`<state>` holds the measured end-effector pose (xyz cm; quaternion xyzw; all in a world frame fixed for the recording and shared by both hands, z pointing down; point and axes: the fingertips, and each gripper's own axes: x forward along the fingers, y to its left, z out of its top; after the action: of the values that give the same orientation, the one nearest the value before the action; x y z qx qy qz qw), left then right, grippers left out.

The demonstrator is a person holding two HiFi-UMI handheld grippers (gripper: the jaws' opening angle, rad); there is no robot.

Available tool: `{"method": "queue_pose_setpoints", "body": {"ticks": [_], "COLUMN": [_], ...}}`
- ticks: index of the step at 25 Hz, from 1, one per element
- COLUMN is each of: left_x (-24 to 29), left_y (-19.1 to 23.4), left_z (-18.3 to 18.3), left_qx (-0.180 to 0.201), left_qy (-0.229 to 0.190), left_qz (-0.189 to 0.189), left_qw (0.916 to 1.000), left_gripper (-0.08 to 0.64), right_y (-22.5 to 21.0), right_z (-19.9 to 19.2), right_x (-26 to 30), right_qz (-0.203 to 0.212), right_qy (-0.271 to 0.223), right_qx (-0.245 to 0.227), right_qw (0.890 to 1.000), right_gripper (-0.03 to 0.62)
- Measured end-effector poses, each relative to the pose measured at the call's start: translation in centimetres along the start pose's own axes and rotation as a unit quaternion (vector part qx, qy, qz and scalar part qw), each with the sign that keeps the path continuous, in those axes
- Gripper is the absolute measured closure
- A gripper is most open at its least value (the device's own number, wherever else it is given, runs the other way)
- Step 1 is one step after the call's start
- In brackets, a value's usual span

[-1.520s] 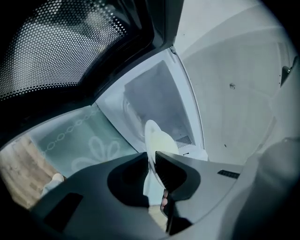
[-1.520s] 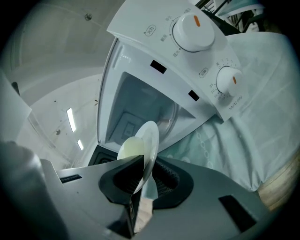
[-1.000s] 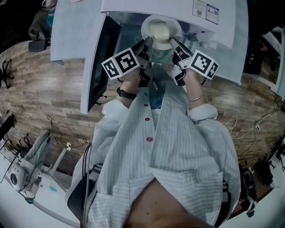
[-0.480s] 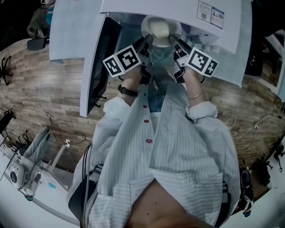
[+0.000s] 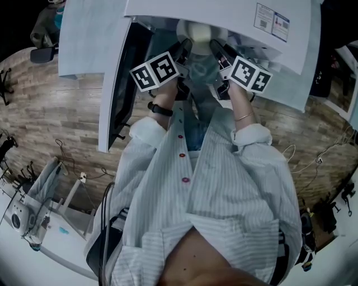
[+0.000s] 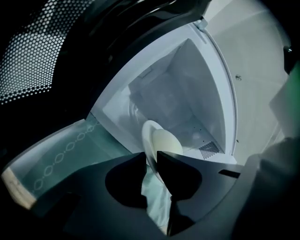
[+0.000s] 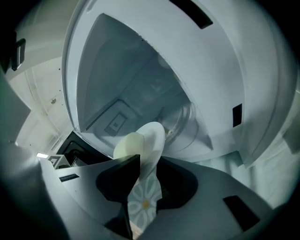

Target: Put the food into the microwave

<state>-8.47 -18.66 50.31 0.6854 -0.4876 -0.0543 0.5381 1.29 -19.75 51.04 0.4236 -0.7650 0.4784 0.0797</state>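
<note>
A white plate (image 5: 184,31) carrying a pale round bun (image 5: 199,43) sits in the mouth of the open white microwave (image 5: 224,14), half hidden under its top. My left gripper (image 5: 185,49) is at the plate's left rim and my right gripper (image 5: 215,49) at its right rim. In the left gripper view the plate (image 6: 149,136) and bun (image 6: 166,143) stand edge-on between the jaws of the left gripper (image 6: 151,159). The right gripper (image 7: 147,164) also straddles the plate (image 7: 152,140), with a dark gap beside it. Both pairs of jaws have just been opening, the rim still between them.
The microwave door (image 5: 126,72) hangs open at the left, and its mesh window (image 6: 33,51) is close beside my left gripper. The glass turntable (image 7: 187,122) lies inside the white cavity (image 6: 164,98). A pale green patterned cloth (image 7: 143,199) lies below the jaws.
Both grippers and the plate have shifted toward the top of the head view, deeper into the microwave opening. More of the plate is now covered by the microwave's top.
</note>
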Motion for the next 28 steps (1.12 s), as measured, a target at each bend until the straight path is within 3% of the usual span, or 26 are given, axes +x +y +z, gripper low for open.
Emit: {"method": "queue_pose_setpoints", "body": {"ticks": [7,19,28], "left_x": [1.3,2.7,3.6], "left_y": [0.7,1.7,1.2], "left_z": [0.7,2.1,1.7], "left_qx": [0.007,0.039,0.062], "left_qy": [-0.002,-0.003,0.0], "left_qz": [0.008,0.018,0.02], "left_qw": [0.9999,0.9991,0.9979], "left_gripper": [0.492,0.479,0.468], "right_y": [-0.5,-0.4,-1.1], "right_z": [1.0,2.0,2.6], "right_x": [1.3,3.0,2.4], "right_qz": [-0.011,-0.023,-0.052], "right_qy": [-0.009,-0.024,-0.021], "right_qx": [-0.038,-0.065,-0.104], "right_qw": [0.999,0.997,0.993], "right_gripper": [0.474,0.463,0.453]}}
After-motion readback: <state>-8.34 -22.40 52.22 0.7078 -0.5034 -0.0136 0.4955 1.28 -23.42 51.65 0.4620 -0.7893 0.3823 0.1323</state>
